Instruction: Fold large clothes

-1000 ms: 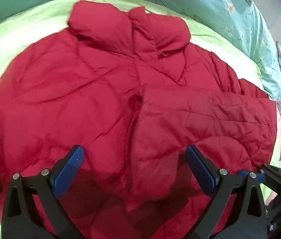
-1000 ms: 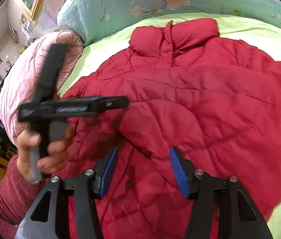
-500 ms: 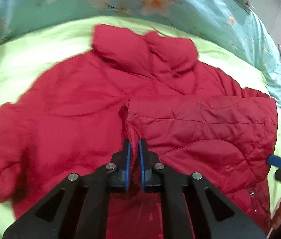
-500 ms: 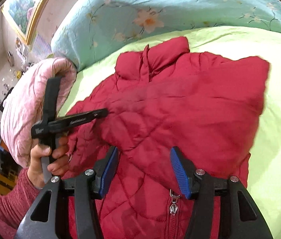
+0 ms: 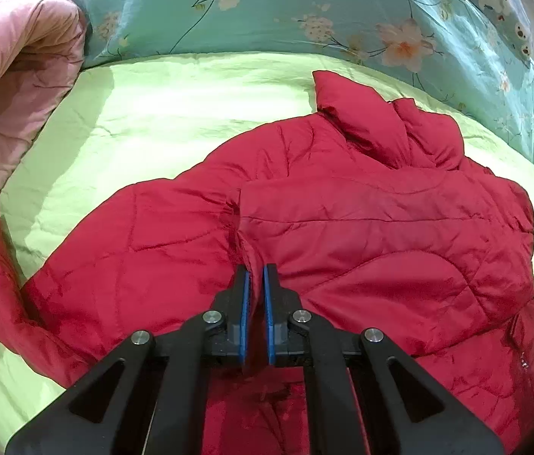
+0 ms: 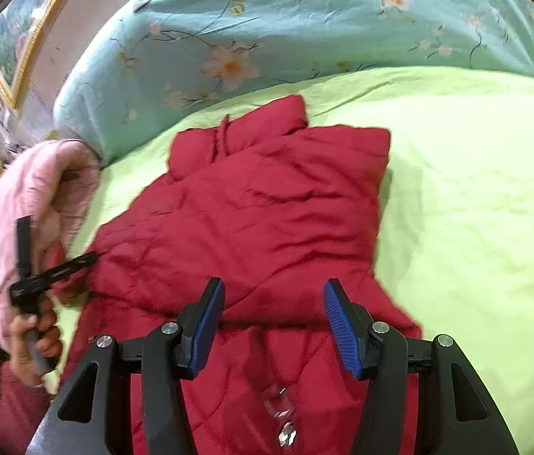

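Left wrist view: my left gripper (image 5: 254, 284) is clenched on a thin ridge of the red jacket (image 5: 361, 235), a pinch of the folded sleeve's edge that runs down between the blue pads (image 5: 244, 303). The rest of the jacket spreads ahead of the fingers and to both sides on the green sheet (image 5: 153, 121), collar farthest away. As I judge it, the bite is small and the quilted shell looks slippery, so a quick pull could strip the cloth out, or drag the layer beneath and undo the fold. In the right wrist view my right gripper (image 6: 273, 318) stands released, nothing between its jaws, hovering over the jacket's front above the zipper pull (image 6: 285, 432); swinging it low might snag that pull or rumple the panel. I cannot see how deep the pinch goes, since the fingers hide the cloth below. The jacket's hem is cut off at the frame's bottom, and the hand (image 6: 32, 341) left of the right gripper is blurred.
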A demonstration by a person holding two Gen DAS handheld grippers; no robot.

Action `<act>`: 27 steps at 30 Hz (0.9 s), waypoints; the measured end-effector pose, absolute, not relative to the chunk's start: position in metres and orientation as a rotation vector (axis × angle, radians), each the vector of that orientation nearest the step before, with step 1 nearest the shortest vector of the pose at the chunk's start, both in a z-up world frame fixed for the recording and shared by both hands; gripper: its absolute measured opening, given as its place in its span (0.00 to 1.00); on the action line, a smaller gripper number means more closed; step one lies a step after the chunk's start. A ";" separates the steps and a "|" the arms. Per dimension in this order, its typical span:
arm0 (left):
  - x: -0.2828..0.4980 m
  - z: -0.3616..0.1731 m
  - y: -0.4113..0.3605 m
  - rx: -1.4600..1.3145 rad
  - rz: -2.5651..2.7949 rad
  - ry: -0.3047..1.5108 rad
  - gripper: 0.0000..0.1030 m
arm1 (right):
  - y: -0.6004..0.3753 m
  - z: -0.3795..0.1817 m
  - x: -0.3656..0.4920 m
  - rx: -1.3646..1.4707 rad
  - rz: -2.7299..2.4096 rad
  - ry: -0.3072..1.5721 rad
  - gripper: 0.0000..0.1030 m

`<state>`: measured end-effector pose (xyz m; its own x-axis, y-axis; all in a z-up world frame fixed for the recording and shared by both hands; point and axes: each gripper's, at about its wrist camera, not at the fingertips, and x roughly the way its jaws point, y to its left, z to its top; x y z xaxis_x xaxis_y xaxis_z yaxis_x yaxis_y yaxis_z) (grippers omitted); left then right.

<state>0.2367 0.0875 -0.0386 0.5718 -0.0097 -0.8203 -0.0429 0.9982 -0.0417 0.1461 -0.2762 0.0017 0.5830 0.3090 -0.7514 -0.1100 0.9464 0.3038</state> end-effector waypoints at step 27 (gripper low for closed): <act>0.240 -0.067 0.072 0.059 0.072 1.000 0.06 | -0.245 -0.049 0.239 -0.022 0.032 0.999 0.53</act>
